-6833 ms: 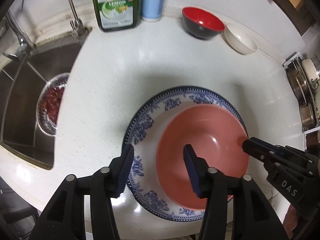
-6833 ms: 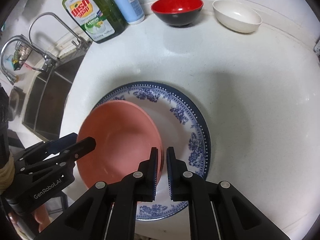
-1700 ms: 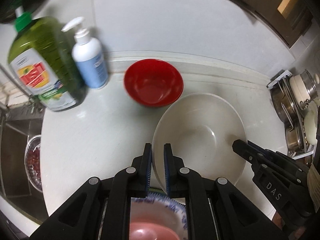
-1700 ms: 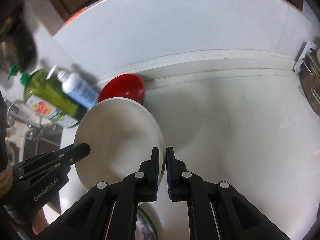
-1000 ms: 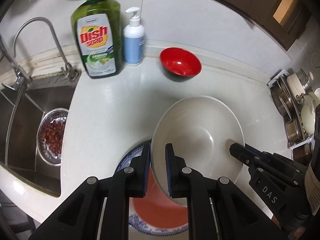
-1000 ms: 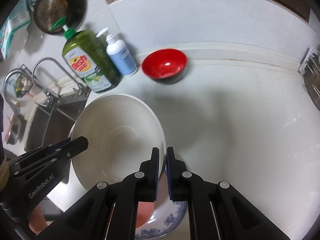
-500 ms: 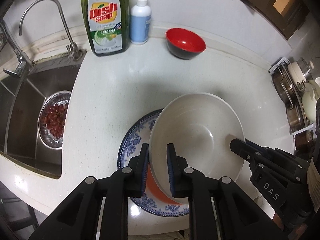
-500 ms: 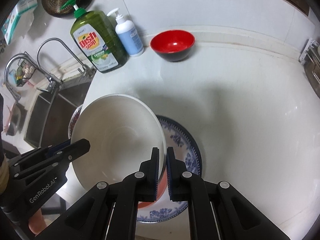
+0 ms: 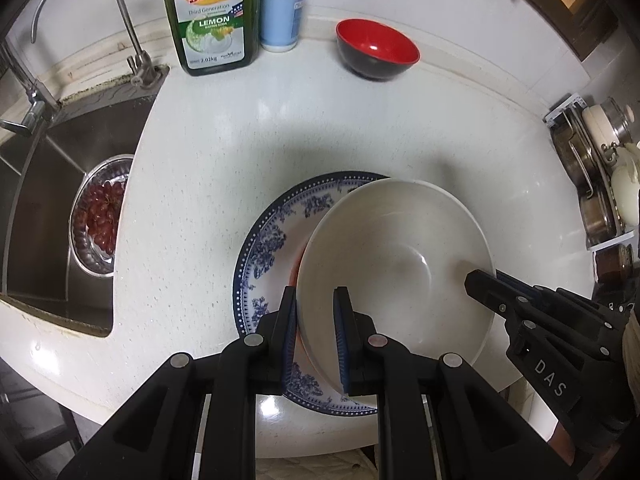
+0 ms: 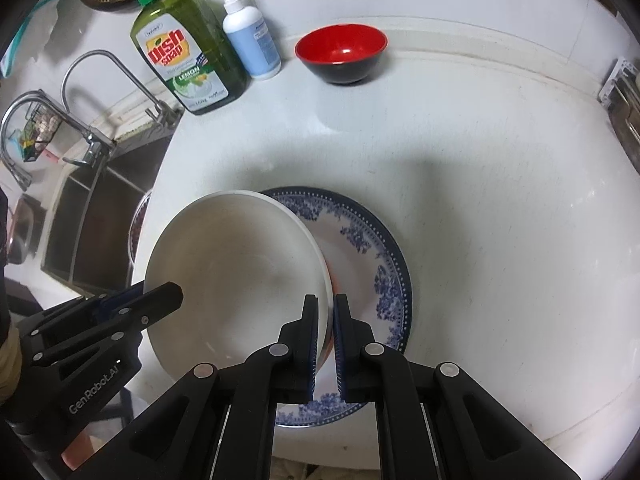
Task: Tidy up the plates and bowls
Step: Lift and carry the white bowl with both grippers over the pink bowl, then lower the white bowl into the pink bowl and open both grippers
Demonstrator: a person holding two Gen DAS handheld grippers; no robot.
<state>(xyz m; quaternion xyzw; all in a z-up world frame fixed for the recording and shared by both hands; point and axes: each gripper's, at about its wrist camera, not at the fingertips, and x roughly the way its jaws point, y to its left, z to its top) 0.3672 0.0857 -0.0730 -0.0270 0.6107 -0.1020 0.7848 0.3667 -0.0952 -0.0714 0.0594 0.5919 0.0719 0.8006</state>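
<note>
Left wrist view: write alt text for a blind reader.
The left tool and right tool grip opposite rims of a cream bowl over a blue-patterned plate on a white counter; a red bowl sits behind.

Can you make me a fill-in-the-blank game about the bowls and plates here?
1. Both grippers hold the rim of the ____ bowl.
2. The bowl at the back of the counter is ____ inside.
3. The big plate at the bottom has a ____ flower pattern.
4. The green bottle says "Dish ____".

Missing words: white; red; blue; Soap
</note>
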